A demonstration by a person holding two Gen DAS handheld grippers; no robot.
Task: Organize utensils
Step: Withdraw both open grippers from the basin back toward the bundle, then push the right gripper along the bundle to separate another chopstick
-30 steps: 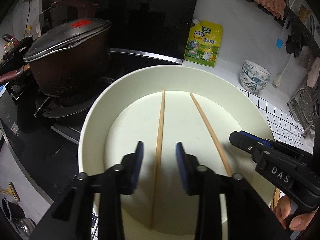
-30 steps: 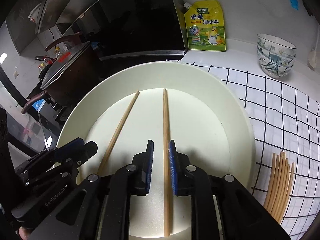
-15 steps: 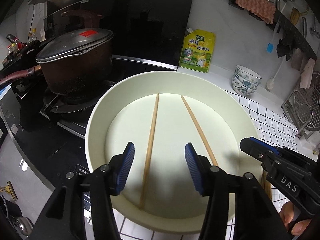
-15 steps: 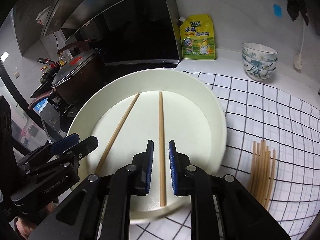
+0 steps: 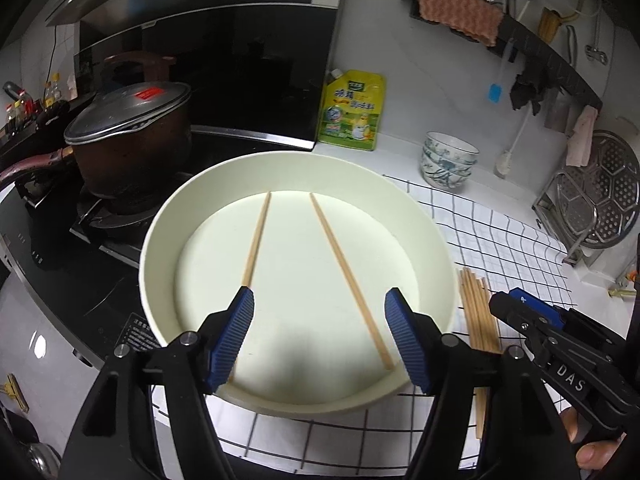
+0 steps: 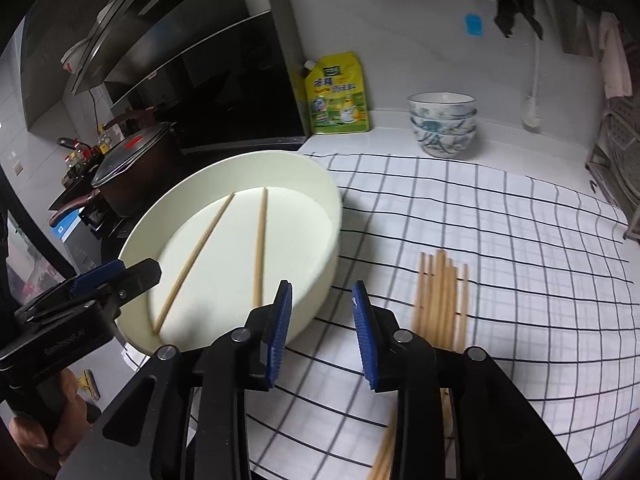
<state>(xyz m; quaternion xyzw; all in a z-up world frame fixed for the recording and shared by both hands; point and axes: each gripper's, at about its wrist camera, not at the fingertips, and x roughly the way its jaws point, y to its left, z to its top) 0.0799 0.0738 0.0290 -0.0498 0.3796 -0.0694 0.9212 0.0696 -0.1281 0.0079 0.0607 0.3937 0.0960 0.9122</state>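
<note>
Chopsticks are in two places: two lie apart in the cream round tray [image 5: 160, 248], a left chopstick [image 5: 256, 236] and a right chopstick [image 5: 344, 268], and a loose chopstick bundle [image 6: 440, 292] lies on the checked cloth [image 6: 500, 240] just right of the tray. Left tongs [image 5: 319, 336] are spread wide and empty above the tray's near rim. Right tongs [image 6: 322, 332] are spread wide and empty over the cloth, between tray and bundle. Farther back on the counter [image 5: 400, 160] stand stacked patterned bowls [image 5: 448, 164] and a yellow seasoning pouch [image 5: 352, 112]. A lidded dark pot [image 5: 128, 148] sits on the stove left of the tray.
</note>
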